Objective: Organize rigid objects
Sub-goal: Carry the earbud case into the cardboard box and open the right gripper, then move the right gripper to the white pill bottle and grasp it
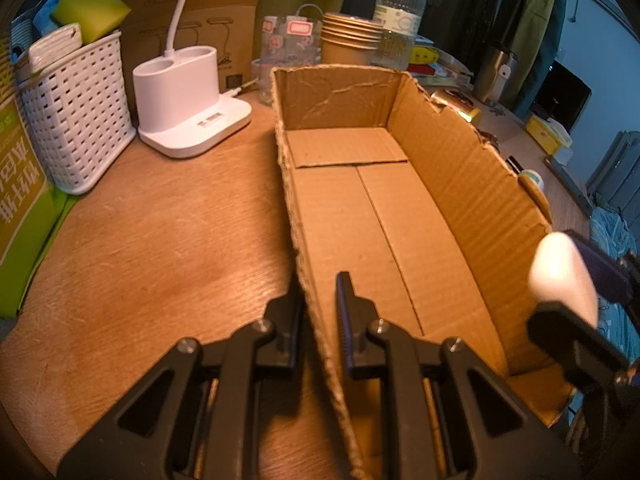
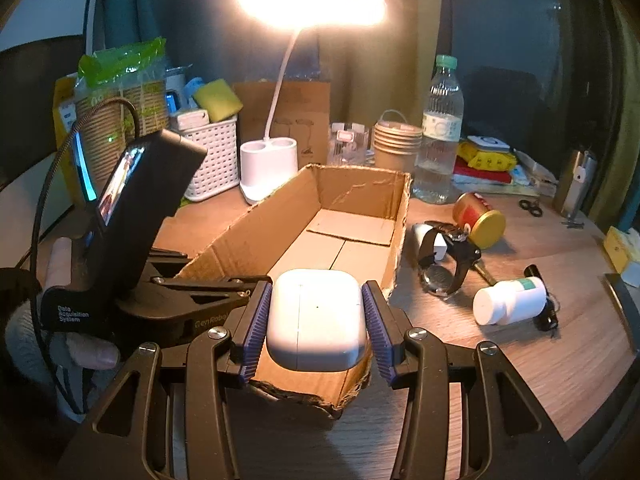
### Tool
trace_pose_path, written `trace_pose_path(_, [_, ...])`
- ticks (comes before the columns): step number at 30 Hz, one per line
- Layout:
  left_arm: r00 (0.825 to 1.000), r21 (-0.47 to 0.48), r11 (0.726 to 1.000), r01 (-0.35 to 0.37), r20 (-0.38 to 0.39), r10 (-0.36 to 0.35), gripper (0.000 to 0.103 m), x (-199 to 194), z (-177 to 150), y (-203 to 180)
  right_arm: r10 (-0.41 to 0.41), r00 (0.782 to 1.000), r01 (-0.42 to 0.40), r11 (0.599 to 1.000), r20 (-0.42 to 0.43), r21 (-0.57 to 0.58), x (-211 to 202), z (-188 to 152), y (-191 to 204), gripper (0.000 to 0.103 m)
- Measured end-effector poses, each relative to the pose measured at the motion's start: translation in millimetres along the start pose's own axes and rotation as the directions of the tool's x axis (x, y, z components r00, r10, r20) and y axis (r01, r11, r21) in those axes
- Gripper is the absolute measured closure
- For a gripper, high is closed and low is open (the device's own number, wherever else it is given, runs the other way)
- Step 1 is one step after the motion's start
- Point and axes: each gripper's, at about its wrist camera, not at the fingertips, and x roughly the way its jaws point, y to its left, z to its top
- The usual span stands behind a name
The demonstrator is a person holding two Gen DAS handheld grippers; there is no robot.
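An open cardboard box [image 1: 460, 184] lies lengthwise on the wooden desk, with nothing inside it. My left gripper [image 1: 318, 312] is shut on the box's near left wall, one finger outside and one inside. In the right wrist view the same box [image 2: 360, 192] runs away from me. My right gripper [image 2: 317, 287] is shut on a white earbud case [image 2: 316, 320], which hangs over the box's near end. From the left wrist view that case [image 1: 560, 276] shows at the far right, above the box's right wall. The left gripper [image 2: 248, 286] also appears clamped on the box wall, with a person's fingers behind it.
Right of the box lie a wristwatch [image 2: 444, 256], a white pill bottle [image 2: 508, 300], a red and gold can [image 2: 478, 218] and a small black item. Behind the box stand a water bottle [image 2: 440, 136], stacked paper cups [image 2: 396, 140], a lit lamp's white base [image 2: 268, 164] and a white basket [image 2: 212, 156].
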Motion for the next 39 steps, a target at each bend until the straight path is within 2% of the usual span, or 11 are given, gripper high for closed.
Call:
trace_pose_path(11, [1.0, 0.002, 1.0, -0.001, -0.001, 0.001, 0.087, 1.5, -0.2, -1.9, 0.016, 1.0, -0.016, 1.0, -0.017, 0.002, 3.3, -0.7, -0.2, 0.054])
trace_pose_path(20, [1.0, 0.002, 1.0, 0.0, -0.002, 0.0, 0.087, 3.0, 0.1, -2.2, 0.016, 1.0, -0.016, 1.0, 0.015, 0.014, -5.9, 2.3, -4.6, 0.054])
trace_pose_path(28, [1.0, 0.002, 1.0, 0.001, -0.002, -0.001, 0.087, 2.7, 0.3, -1.9, -0.038, 0.998, 0.035, 0.998, 0.054, 0.057, -18.4, 6.4, -27.0, 0.052])
trace_pose_path(39, [1.0, 0.002, 1.0, 0.002, -0.002, -0.002, 0.087, 3.0, 0.5, -1.6, -0.129, 0.99, 0.121, 0.986, 0.058, 0.117, -24.7, 4.0, -61.9, 0.05])
